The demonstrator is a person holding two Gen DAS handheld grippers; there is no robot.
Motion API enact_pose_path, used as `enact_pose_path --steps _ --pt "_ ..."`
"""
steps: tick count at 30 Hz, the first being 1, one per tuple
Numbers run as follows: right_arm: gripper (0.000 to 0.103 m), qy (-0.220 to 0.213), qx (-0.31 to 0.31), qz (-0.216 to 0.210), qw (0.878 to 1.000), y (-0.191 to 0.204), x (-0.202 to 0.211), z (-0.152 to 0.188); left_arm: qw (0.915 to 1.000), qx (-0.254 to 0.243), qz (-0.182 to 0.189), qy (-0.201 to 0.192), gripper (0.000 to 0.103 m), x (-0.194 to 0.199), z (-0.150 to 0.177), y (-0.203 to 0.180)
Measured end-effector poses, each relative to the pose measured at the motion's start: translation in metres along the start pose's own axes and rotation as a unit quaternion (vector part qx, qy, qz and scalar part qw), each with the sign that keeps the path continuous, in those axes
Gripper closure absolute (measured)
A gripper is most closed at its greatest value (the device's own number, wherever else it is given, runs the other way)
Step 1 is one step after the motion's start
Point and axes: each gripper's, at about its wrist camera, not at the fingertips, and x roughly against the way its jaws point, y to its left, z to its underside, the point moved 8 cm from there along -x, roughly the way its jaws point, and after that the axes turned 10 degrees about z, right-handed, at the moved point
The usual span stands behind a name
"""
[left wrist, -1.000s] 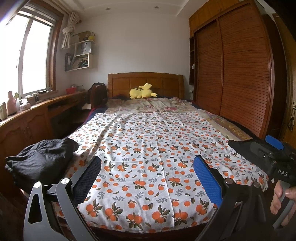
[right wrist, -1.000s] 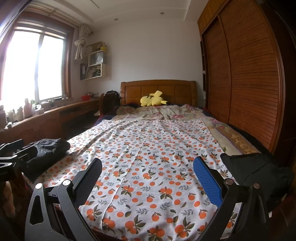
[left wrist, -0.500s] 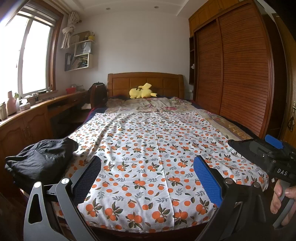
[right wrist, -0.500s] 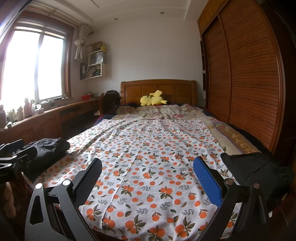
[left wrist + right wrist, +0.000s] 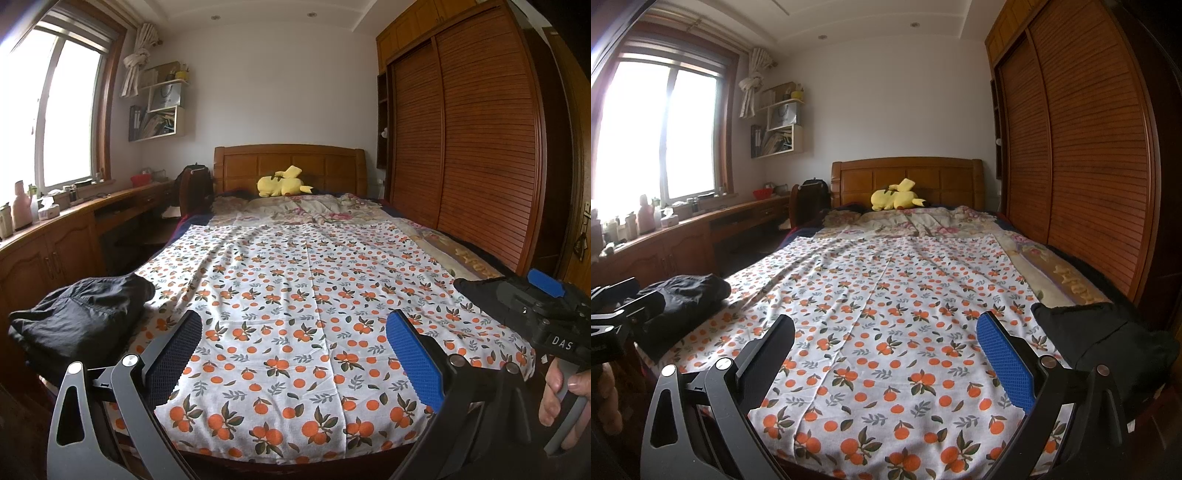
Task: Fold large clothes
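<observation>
A crumpled black garment point(image 5: 81, 317) lies at the bed's near left corner, left of my left gripper point(image 5: 295, 350), which is open and holds nothing. In the right wrist view the same garment point(image 5: 687, 299) sits at the left. A second black garment point(image 5: 1100, 339) is heaped at the near right corner, just right of my open, empty right gripper point(image 5: 886, 354). A white cloth with an orange-fruit print point(image 5: 314, 288) is spread flat over the bed between the two garments. Both grippers hover at the foot of the bed, touching no fabric.
A hand point(image 5: 565, 391) holds the right tool's black housing point(image 5: 546, 317). A yellow plush toy point(image 5: 282, 184) lies by the wooden headboard point(image 5: 288, 158). A wooden desk counter point(image 5: 55, 229) with bottles runs along the left under the window. Slatted wardrobe doors point(image 5: 480, 147) line the right.
</observation>
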Motion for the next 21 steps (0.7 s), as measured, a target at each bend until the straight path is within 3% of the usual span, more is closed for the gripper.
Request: enact_pose_path --steps 21 --pt "0.008 0.001 -0.001 0.001 1.000 -0.0003 -0.0006 0.0010 1.0000 0.000 0.001 -0.002 0.003 -0.0009 0.0015 -0.0011"
